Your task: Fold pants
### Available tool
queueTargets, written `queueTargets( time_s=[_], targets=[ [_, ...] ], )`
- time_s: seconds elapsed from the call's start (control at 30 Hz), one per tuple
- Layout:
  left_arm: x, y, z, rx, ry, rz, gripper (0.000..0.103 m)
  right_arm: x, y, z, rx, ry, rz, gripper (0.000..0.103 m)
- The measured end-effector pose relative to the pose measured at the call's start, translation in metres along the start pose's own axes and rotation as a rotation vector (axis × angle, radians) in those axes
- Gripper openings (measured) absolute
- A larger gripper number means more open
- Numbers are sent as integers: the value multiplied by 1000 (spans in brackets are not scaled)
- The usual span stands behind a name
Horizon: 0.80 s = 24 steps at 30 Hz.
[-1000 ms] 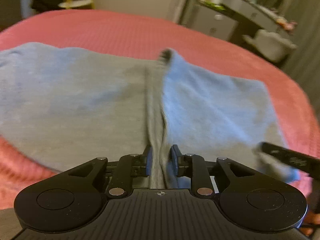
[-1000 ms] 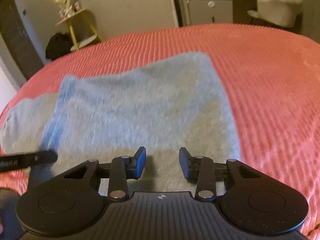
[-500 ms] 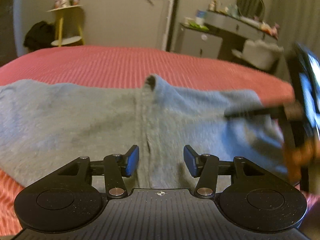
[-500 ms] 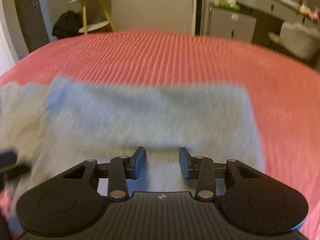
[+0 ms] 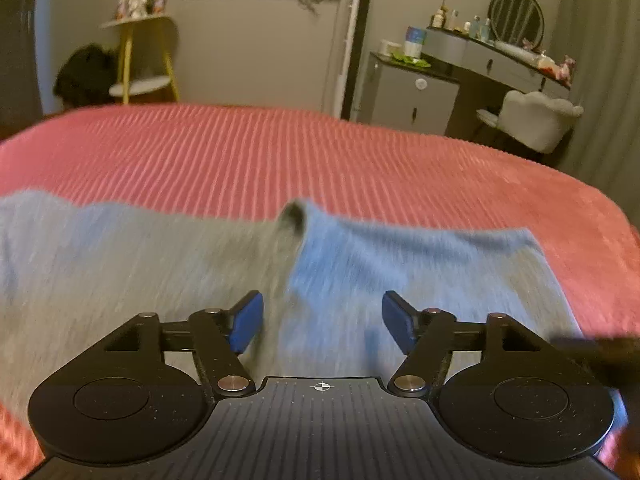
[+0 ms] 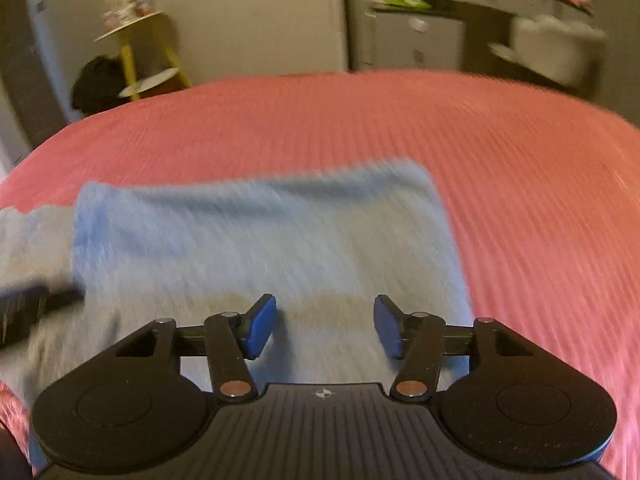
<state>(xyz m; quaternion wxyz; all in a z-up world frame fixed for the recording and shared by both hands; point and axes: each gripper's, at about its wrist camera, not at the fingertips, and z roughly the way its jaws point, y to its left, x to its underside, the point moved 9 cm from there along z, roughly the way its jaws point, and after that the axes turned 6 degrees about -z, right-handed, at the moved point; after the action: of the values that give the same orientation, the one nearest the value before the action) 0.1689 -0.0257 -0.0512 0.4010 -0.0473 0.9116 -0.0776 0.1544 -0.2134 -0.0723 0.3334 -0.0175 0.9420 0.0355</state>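
- Now the left gripper point(image 5: 322, 322) hangs just above the pants point(image 5: 160, 280), and its two blue fingers point(image 5: 246, 322) are spread wide with nothing between them.
- The pants are soft and gray-blue, and they lie flat on the red bedspread point(image 5: 280, 152), at the near side of the bed.
- A raised fold point(image 5: 294, 216) runs down the middle of the pants, from the far edge toward the left gripper.
- On the right of that fold the cloth looks more blue, and on the left it looks more gray.
- The right gripper point(image 6: 325, 326) also hangs over the pants point(image 6: 260, 240), and its blue fingers point(image 6: 260, 326) are spread apart and hold nothing.
- The right side of the pants ends in a straight edge, and past it there is only the red bedspread point(image 6: 520, 200).
- A dark blurry bar point(image 6: 28, 304) pokes in at the left of the right wrist view; I cannot tell what it is.
- Far behind the bed stand a yellow stool point(image 5: 140, 60), a gray cabinet point(image 5: 412, 96), and a white chair point(image 5: 536, 116).
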Motion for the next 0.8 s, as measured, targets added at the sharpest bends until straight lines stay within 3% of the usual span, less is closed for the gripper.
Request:
queueTargets(
  time_s=[0.07,0.3,0.4,0.8],
  targets=[
    [-3,-5,17,-11,25,13,72,10,-6,-5,-12,27,43,55],
    [-1,10,43,-125,49,28,72,18,-1,-6,6,18,-24,58],
    [1,17,45,-110,62,-2,74,16,5,-2,6,13,-49,66],
    [-1,25,45,-77,61,-15,76,9,12,11,3,11,-52,80]
  ],
)
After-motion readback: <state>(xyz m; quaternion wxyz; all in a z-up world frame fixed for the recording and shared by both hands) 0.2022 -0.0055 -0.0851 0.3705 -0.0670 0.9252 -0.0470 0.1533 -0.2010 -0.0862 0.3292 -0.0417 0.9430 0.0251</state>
